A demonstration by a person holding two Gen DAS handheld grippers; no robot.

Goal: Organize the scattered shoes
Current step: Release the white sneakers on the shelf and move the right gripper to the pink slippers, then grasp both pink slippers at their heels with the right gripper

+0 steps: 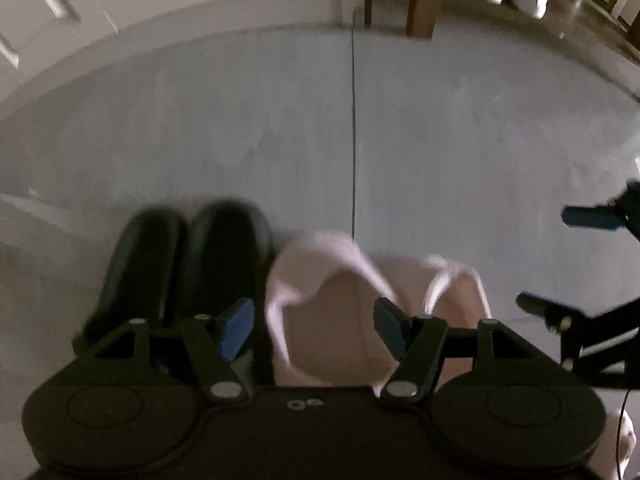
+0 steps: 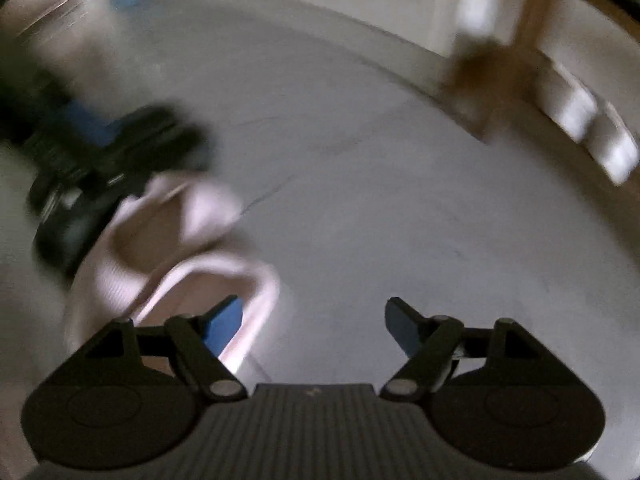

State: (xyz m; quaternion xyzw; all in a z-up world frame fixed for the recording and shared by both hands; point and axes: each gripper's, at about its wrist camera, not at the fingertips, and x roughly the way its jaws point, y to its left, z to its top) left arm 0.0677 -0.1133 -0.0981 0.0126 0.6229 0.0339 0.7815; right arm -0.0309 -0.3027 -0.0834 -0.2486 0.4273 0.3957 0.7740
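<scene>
- Low over the pale grey floor [image 1: 440, 128], the left gripper [image 1: 314, 322] is spread wide, its blue-padded fingers [image 1: 236, 330] straddling the heel of the nearer pale pink soft slipper [image 1: 324, 320] and holding nothing.
- At ten o'clock from that gripper, a pair of glossy black rounded shoes [image 1: 192, 264] lies side by side, toes pointing away; the right one seems to touch the pink slipper, though blur softens the edge.
- At two o'clock, the second pink slipper [image 1: 452, 288] lies just beside the first, so the four shoes form a rough row.
- At three o'clock the right gripper [image 1: 568, 260] hangs off the floor, wide open.
- In its own view the right gripper [image 2: 314, 328] is open and empty, left finger over the second slipper's [image 2: 224, 300] rim; the picture is smeared, so contact cannot be told.
- Beyond, at twelve to one o'clock, stand a white baseboard [image 1: 200, 28] and brown wooden furniture legs [image 1: 424, 0].
- Risk, as I judge it: a finger catching soft fabric could drag a slipper askew or nudge the black pair, undoing the row.
</scene>
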